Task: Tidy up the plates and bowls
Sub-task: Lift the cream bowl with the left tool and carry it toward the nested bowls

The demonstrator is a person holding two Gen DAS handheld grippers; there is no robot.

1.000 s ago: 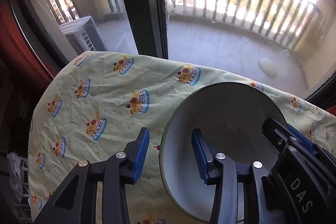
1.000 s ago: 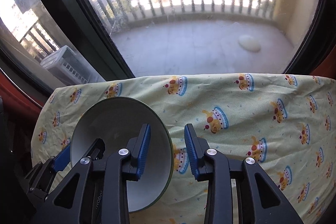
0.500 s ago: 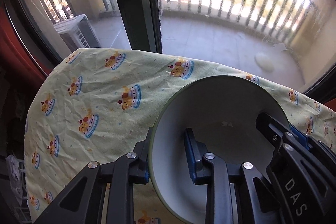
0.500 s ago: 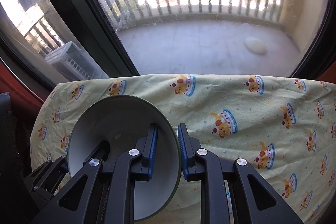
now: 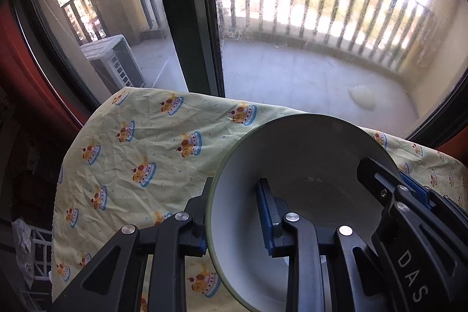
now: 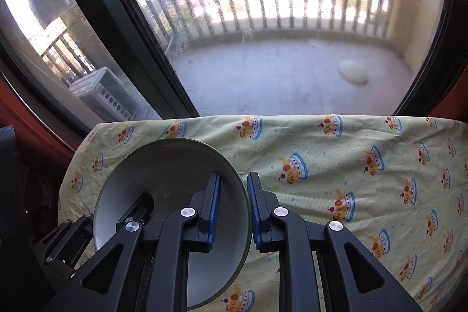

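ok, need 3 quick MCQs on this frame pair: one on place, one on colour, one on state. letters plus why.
1. Where does each gripper hold the bowl?
A. Both on one side of the rim
B. On opposite sides of the rim
C. Under its base

2. What colour is the bowl's rim edge?
A. Red
B. Green
C. Blue

3. What state is the left gripper in?
A. Wide open beside the bowl
B. Shut on nothing
C. Shut on the bowl's wall

Answers:
1 B: the right gripper clamps the far side from the left one, seen in both wrist views.
2 B: a thin green line runs round the white inside.
3 C: one finger sits inside, one outside, over the tablecloth.
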